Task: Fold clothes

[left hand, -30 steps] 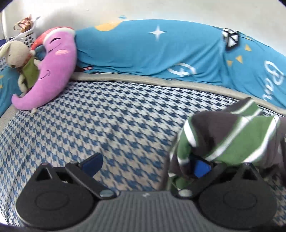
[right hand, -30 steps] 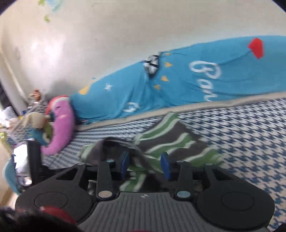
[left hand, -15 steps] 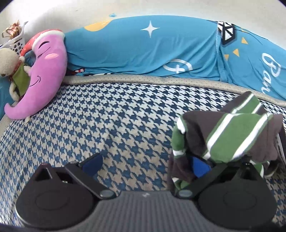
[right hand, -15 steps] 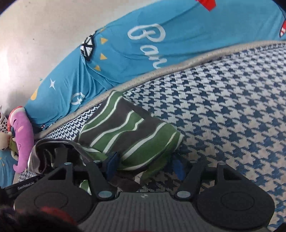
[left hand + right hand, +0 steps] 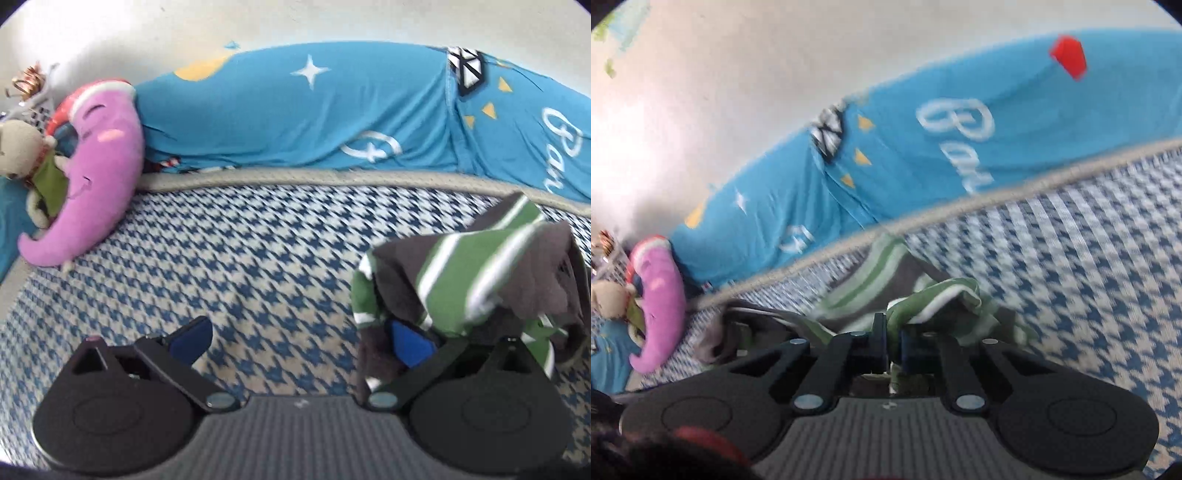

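Observation:
A green, white and dark grey striped garment (image 5: 476, 280) lies bunched on the blue houndstooth bed cover (image 5: 240, 266). My left gripper (image 5: 299, 332) is wide open; the cloth drapes over its right finger (image 5: 410, 338), and its left finger (image 5: 192, 334) is bare above the cover. In the right wrist view the same garment (image 5: 886, 288) lies in front of my right gripper (image 5: 893, 341), which is shut on a fold of it.
A long blue printed bolster (image 5: 314, 114) runs along the wall behind the cover, and shows in the right wrist view (image 5: 923, 147) too. A purple moon-shaped plush (image 5: 96, 173) and a beige stuffed animal (image 5: 22, 151) lie at the far left.
My right gripper has closed from open onto a fold of the striped garment. The left gripper has stayed open with the cloth over its right finger.

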Motion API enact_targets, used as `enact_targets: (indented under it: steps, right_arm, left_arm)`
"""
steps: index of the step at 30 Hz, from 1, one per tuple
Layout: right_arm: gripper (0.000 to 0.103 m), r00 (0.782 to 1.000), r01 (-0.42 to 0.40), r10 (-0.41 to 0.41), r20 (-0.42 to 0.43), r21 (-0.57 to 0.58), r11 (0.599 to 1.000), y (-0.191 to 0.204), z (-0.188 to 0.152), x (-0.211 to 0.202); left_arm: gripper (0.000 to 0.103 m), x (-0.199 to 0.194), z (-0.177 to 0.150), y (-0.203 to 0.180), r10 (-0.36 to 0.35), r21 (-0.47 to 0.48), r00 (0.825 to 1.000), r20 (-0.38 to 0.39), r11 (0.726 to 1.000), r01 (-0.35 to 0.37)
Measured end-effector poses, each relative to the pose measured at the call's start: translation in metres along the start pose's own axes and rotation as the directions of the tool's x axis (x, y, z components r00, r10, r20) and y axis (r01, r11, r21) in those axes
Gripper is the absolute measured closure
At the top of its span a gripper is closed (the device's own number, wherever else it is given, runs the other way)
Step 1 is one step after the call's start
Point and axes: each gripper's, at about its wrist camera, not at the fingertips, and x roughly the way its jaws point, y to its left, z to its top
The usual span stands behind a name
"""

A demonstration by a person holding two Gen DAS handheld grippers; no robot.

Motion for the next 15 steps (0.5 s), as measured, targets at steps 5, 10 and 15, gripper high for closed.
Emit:
enact_targets:
  steps: [5, 10, 15]
  right_arm:
    - [0.095, 0.989, -0.063, 0.061, 0.135, 0.008, 0.998, 0.026, 0.014, -0.015]
    - [0.093, 0.988, -0.049, 0.054, 0.146, -0.037, 0.998, 0.049, 0.014, -0.003]
    - [0.092, 0.993, -0.033, 0.036, 0.115, -0.032, 0.999, 0.059, 0.009, 0.009]
  left_arm:
    - [0.000, 0.010, 0.013, 0.009, 0.092, -0.033, 0.995, 0.041, 0.995, -0.090]
    - [0.000, 0.031, 0.023, 0.032, 0.158, -0.132, 0.987, -0.017, 0.978, -0.159]
    - [0.000, 0.040, 0.020, 0.054, 0.101, -0.236, 0.991, -0.093, 0.964, -0.120]
